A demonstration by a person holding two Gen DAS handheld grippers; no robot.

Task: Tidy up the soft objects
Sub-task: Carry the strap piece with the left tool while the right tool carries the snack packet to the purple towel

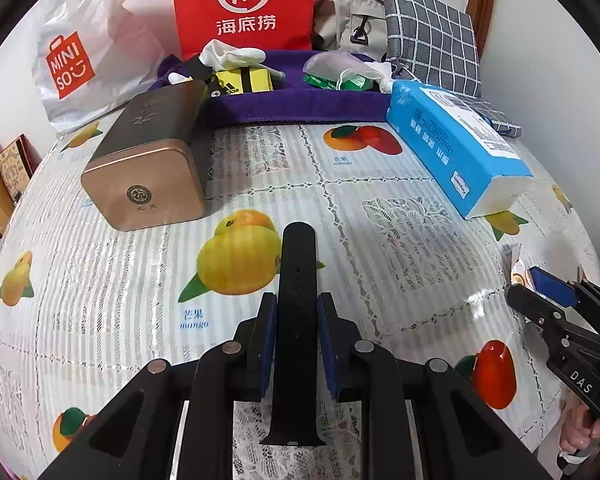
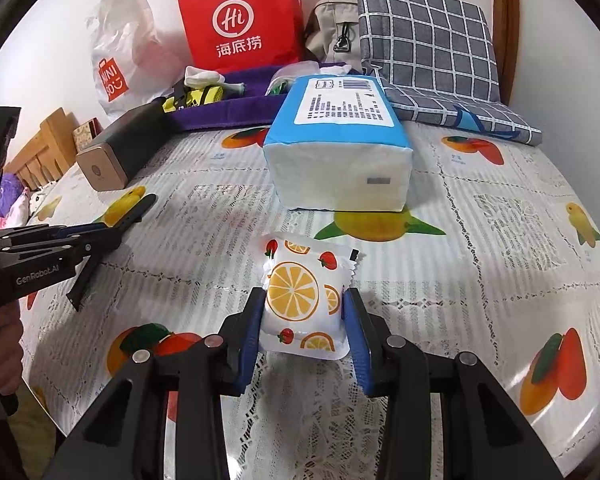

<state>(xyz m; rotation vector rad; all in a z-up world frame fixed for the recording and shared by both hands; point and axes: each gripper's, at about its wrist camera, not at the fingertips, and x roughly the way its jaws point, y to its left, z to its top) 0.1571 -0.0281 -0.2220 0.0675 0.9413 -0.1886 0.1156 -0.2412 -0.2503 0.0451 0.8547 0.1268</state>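
Near us, left gripper [image 1: 297, 312] clamps a black strap [image 1: 298, 280]; right gripper [image 2: 303, 312] pinches a fruit-print packet [image 2: 300, 300]. We judge both await the far purple tray [image 1: 300, 106], already part-filled.

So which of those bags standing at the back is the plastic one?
The white MINISO bag, standing at the far left. It is crinkly, translucent plastic; the red bag beside it is stiff paper, and the beige bag further right looks like fabric.
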